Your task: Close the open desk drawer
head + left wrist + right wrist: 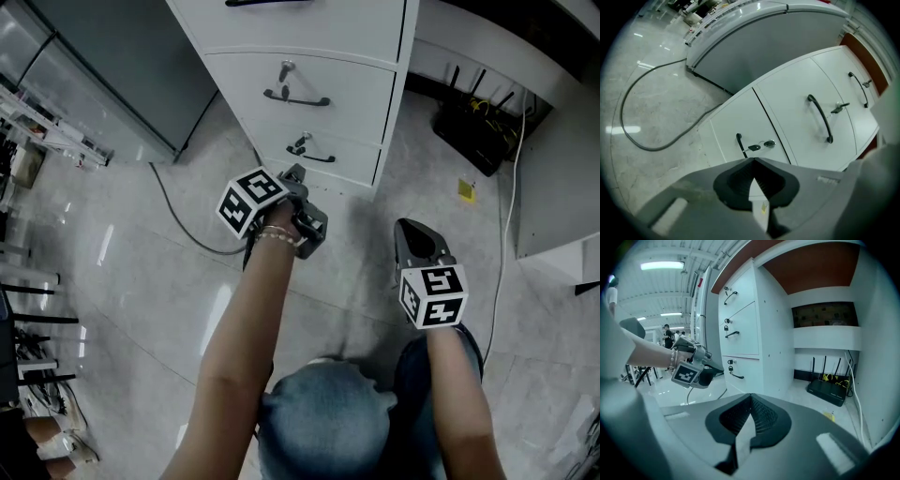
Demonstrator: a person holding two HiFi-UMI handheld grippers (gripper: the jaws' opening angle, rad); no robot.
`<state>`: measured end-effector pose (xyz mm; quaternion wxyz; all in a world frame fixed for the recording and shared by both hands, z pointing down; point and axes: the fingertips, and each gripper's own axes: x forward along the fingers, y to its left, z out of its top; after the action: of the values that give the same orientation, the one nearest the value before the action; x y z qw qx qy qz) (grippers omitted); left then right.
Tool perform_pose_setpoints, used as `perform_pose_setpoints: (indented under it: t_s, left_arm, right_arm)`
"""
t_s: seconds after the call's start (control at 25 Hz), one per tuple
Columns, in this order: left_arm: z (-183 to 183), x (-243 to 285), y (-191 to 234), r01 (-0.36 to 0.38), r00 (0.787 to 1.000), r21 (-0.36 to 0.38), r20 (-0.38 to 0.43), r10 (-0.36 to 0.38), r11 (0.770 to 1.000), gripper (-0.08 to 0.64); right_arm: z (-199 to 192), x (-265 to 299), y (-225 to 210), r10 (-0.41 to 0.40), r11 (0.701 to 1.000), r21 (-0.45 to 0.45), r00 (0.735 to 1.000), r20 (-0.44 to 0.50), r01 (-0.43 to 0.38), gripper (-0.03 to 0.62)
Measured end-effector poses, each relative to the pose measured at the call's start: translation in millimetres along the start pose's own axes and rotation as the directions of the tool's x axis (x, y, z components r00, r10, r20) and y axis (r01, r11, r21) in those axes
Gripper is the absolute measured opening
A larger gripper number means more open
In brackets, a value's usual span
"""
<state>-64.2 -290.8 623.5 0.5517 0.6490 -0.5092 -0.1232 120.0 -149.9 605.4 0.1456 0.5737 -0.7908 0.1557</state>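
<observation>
My left gripper [753, 160], clenched on nothing, hangs just off the bottom drawer [349, 156], which sits flush at the drawer cabinet's [773, 333] foot, so the push looks done, while my right gripper [751, 396] idles shut and empty.

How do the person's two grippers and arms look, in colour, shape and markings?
The left gripper and right gripper are dark grey wedge-shaped bodies with black ribbed pads. Each carries a white cube printed with black square markers. A beaded bracelet circles the left wrist; no sleeves show.
</observation>
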Motion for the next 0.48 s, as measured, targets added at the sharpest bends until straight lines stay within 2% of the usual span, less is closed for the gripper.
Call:
perform_pose_setpoints:
  t_s: [0.24, 0.48]
  left_arm:
    - [10, -32, -9, 0.029, 0.999, 0.051, 0.021, -0.030, 0.998, -0.002]
    - [30, -68, -12, 0.000, 0.998, 0.119, 0.057, -0.007, 0.993, -0.002]
  right_arm:
    - [2, -10, 1, 0.004, 1.000, -0.003, 1.000, 0.016, -0.004, -0.002]
    - [-1, -24, 0, 0.010, 1.000, -0.014, 1.000, 0.029, -0.010, -0.002]
